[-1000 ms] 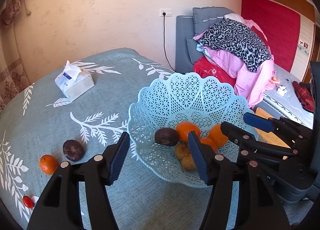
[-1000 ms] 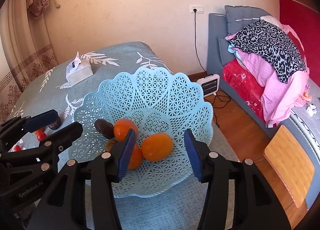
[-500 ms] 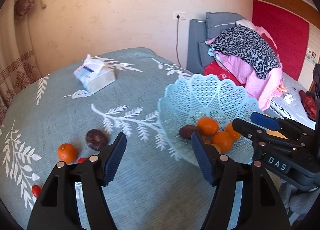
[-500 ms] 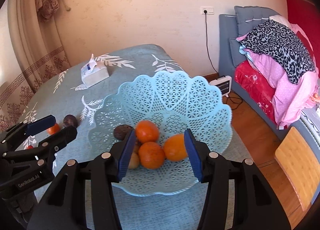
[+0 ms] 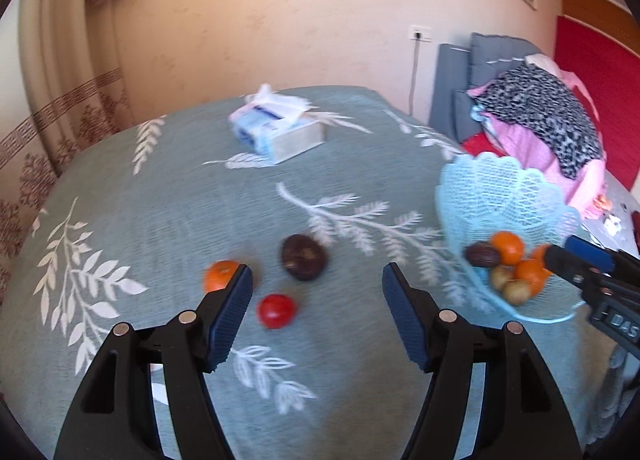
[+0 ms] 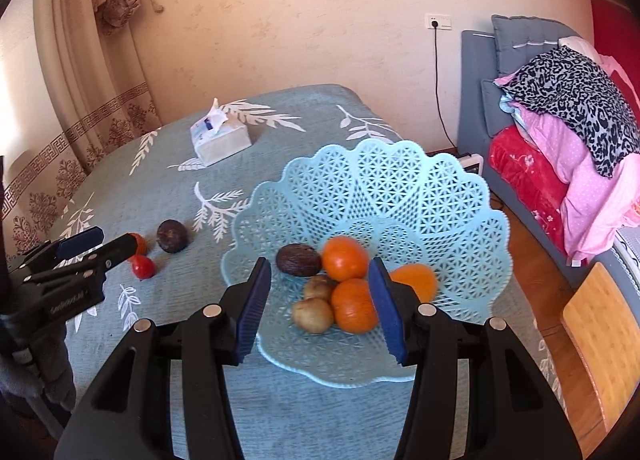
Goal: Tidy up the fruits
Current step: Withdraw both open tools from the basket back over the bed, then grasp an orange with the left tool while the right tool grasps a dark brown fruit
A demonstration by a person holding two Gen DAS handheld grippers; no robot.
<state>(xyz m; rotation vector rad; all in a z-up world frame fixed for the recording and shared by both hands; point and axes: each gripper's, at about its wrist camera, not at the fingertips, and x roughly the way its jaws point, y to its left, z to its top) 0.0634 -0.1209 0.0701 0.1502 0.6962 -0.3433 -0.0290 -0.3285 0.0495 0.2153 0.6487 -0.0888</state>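
A light blue lattice fruit basket point(image 6: 420, 196) point(image 5: 500, 188) stands on the table and holds several oranges point(image 6: 345, 258), a dark passion fruit point(image 6: 298, 260) and small brown fruits point(image 6: 313, 315). Loose on the cloth lie a dark passion fruit point(image 5: 304, 257) point(image 6: 172, 236), an orange point(image 5: 218, 275) and a small red tomato point(image 5: 277, 310) point(image 6: 143, 267). My left gripper point(image 5: 316, 316) point(image 6: 96, 246) is open and empty, just short of these loose fruits. My right gripper point(image 6: 320, 300) point(image 5: 580, 256) is open and empty at the basket's near rim.
A tissue box point(image 5: 276, 132) point(image 6: 220, 136) sits at the far side of the teal leaf-patterned tablecloth point(image 5: 160, 200). A bed with piled clothes point(image 6: 568, 108) is to the right, and a wooden stool point(image 6: 600, 332) stands by the table's right edge.
My left gripper has swung left, away from the basket and toward the loose fruits on the cloth. My right gripper has drawn back a little from the basket. Both stay open.
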